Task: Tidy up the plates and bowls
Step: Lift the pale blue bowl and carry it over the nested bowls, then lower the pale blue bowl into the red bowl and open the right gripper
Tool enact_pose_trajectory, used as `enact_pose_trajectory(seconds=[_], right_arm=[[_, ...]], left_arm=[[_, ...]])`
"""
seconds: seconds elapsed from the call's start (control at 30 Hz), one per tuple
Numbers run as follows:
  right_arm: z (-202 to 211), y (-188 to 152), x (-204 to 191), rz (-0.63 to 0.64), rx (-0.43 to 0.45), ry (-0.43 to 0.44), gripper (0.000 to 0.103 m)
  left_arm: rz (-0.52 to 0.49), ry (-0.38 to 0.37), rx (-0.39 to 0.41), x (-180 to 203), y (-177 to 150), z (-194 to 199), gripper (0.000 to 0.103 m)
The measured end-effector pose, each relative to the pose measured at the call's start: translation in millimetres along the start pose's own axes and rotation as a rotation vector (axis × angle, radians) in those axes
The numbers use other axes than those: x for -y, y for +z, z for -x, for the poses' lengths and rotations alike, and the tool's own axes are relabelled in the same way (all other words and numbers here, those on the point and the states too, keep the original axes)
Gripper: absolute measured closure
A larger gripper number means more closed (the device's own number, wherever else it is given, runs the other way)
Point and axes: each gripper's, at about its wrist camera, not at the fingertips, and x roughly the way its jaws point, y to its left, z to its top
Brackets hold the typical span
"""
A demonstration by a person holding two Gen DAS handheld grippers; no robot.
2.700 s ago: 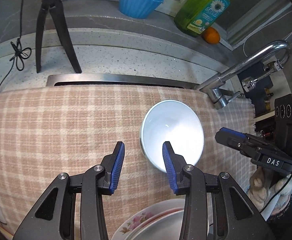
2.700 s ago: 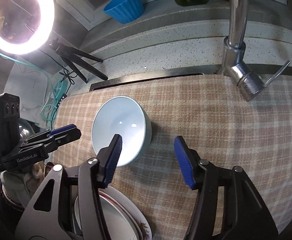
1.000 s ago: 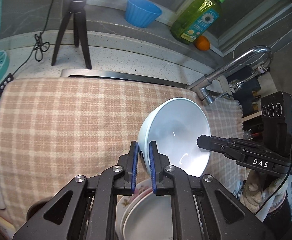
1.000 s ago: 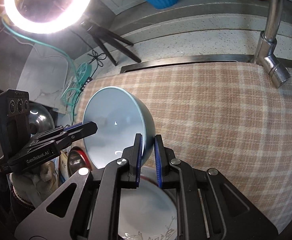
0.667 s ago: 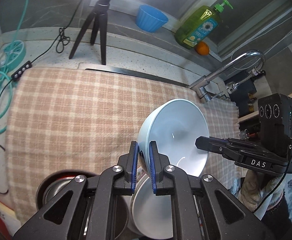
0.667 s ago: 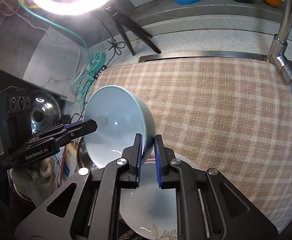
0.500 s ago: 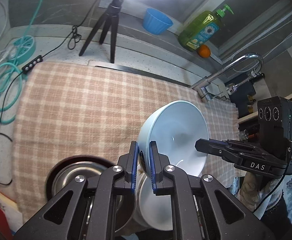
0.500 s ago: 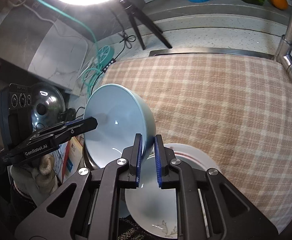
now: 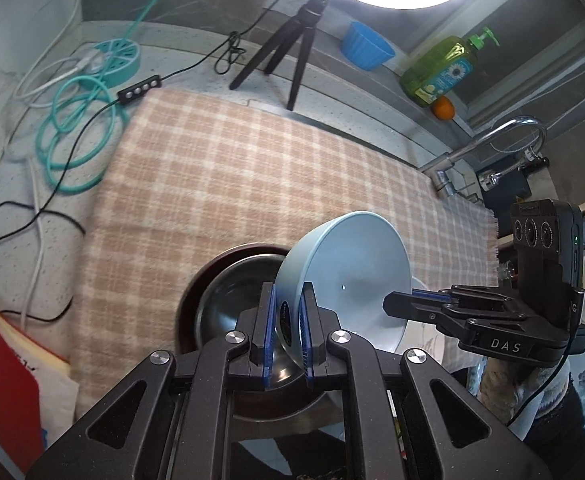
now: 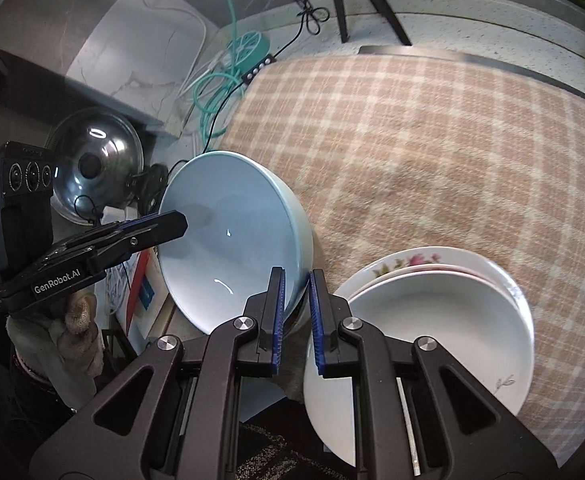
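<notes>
A pale blue bowl hangs tilted in the air, held at opposite sides of its rim. My left gripper is shut on the near rim in the left wrist view, with a steel bowl just below it. My right gripper is shut on the rim nearest it. The bowl opens toward that camera. Each gripper shows in the other's view: the right gripper and the left gripper. A stack of white plates, one flowered, lies on the checked cloth under my right gripper.
The checked cloth covers the counter. Behind it stand a tripod, a blue cup, a green soap bottle, an orange and a faucet. Teal cable and a red book lie at the left. A pot lid hangs beyond the counter's end.
Both grippers, open around the bowl at first, have shut on its rim and lifted it. Together they carried it leftward over the cloth. The steel bowl has come into view below.
</notes>
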Motion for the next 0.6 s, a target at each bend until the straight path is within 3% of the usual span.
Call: enact_pose_trajectory(seconds=[0.6], right_arm=[[-41.6,-3.3,-24.2,0.044,-0.092,-0.024,0.091]], left_arm=[[0.049,0.023,-0.037,-33.6,-19.4,-0.1,0.093]])
